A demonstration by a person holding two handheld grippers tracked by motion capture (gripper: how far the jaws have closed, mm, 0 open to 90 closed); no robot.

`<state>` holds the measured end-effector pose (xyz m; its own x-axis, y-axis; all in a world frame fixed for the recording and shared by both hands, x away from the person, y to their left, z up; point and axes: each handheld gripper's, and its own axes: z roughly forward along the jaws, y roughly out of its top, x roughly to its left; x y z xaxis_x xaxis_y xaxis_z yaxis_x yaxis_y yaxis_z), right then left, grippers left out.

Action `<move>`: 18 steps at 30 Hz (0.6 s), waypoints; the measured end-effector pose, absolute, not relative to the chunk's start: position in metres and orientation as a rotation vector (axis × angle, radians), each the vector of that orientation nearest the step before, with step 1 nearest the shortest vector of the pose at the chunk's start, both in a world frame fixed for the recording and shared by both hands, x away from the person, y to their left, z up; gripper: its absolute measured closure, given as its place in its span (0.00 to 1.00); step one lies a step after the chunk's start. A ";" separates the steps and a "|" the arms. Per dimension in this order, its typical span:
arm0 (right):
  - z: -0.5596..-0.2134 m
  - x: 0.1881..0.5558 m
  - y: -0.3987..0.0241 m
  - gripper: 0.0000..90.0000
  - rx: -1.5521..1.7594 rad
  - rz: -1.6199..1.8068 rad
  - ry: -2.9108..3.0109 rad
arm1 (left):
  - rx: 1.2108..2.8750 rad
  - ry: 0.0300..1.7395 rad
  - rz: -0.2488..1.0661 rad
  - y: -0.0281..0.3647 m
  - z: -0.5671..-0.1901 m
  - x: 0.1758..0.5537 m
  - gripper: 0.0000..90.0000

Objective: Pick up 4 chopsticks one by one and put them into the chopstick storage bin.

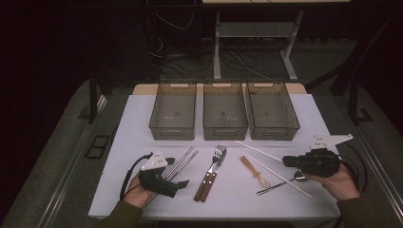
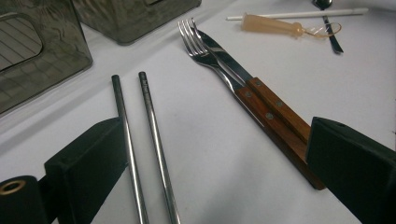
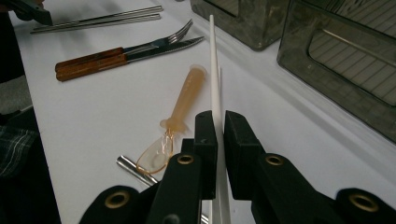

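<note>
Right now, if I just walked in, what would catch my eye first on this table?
Probably the right gripper, shut on white chopsticks at the table's right side. Next, three see-through bins in a row at the far edge. In front of them lies cutlery: metal chopsticks by the open left gripper, a wooden-handled fork and knife in the middle, and a clear spoon.

The white surface [image 1: 142, 123] bears three bins [image 1: 224, 116] at twelve o'clock; chopsticks, fork [image 1: 212, 172], knife and spoons lie at six.
</note>
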<state>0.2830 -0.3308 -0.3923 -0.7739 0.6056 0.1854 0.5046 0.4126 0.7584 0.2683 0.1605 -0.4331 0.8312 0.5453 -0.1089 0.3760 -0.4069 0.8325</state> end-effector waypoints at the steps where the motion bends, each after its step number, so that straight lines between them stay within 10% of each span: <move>1: -0.392 0.284 -0.329 0.94 1.001 1.304 2.540 | 2.043 0.675 0.221 0.161 -0.433 0.268 0.05; 18: -0.385 0.292 -0.305 0.94 0.973 1.370 2.527 | 2.040 0.677 0.226 0.161 -0.433 0.268 0.05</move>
<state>0.2920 -0.3052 -0.3847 -0.7894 0.5805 0.1997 0.4843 0.3889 0.7837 0.2675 0.1609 -0.4330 0.8301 0.5474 -0.1064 0.3734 -0.4041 0.8350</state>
